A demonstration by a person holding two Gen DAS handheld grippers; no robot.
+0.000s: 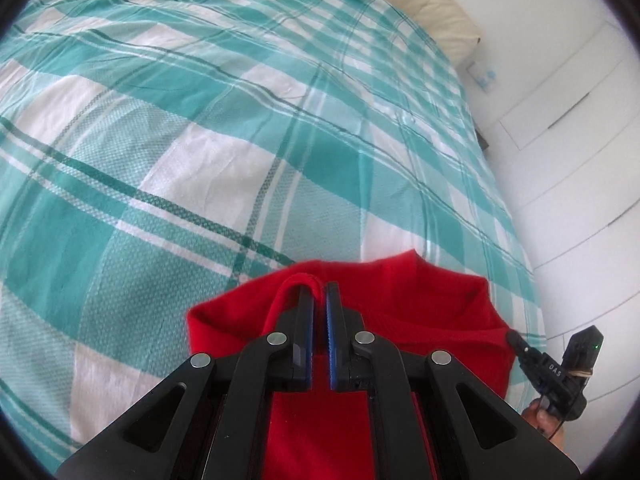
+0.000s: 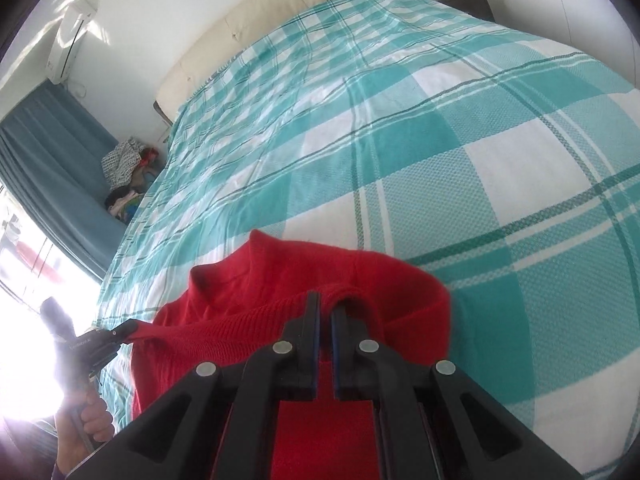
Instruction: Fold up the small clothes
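A small red knit garment (image 1: 432, 300) hangs stretched between my two grippers above the near end of the bed. My left gripper (image 1: 322, 286) is shut on its edge, with a fold of red cloth looped over the left finger. My right gripper (image 2: 325, 300) is shut on the other side of the garment (image 2: 248, 292), cloth bunched at its tips. The right gripper also shows in the left wrist view (image 1: 516, 338), pinching the garment's corner. The left gripper shows in the right wrist view (image 2: 130, 326), pinching the opposite corner.
The bed (image 1: 240, 140) has a teal and white plaid cover (image 2: 440, 140) and a cream headboard (image 2: 260, 20). White cabinet doors (image 1: 580, 120) stand along one side. A pile of clothes (image 2: 124, 172) lies by blue curtains (image 2: 48, 152) next to a bright window.
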